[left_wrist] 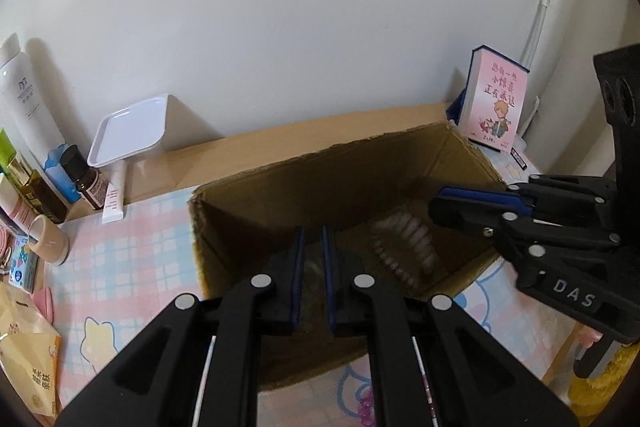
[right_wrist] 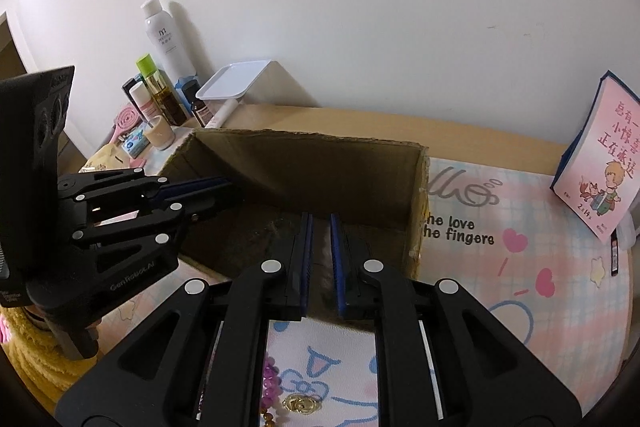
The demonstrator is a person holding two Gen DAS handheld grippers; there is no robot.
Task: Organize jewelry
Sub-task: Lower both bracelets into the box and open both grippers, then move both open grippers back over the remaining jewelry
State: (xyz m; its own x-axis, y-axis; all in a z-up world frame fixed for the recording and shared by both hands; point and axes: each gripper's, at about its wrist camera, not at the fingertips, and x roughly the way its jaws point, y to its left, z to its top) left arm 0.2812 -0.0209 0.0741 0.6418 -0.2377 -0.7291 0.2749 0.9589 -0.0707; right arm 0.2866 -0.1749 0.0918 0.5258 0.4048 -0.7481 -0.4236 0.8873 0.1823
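An open cardboard box (left_wrist: pixel 400 163) (right_wrist: pixel 304 163) stands on the pastel mat. A blurred pale beaded piece (left_wrist: pixel 404 247) lies on the box floor. My left gripper (left_wrist: pixel 313 239) hovers over the box's near side, its jaws a narrow gap apart with nothing between them; it also shows in the right wrist view (right_wrist: pixel 224 187). My right gripper (right_wrist: pixel 320 227) hovers over the box with the same narrow gap; it reaches in from the right in the left wrist view (left_wrist: pixel 436 205). Purple beads (right_wrist: pixel 270 383) (left_wrist: pixel 366 409) and a gold piece (right_wrist: pixel 300 405) lie on the mat under the grippers.
Bottles (right_wrist: pixel 160 67), a white tray (left_wrist: pixel 128 131) (right_wrist: pixel 232 81), a tape roll (left_wrist: pixel 48 239) and a pink hairbrush (right_wrist: pixel 126 121) crowd the back left. A pink book (left_wrist: pixel 496 103) (right_wrist: pixel 600 155) stands at the right. A yellow fluffy fabric (right_wrist: pixel 36 367) lies off the table's edge.
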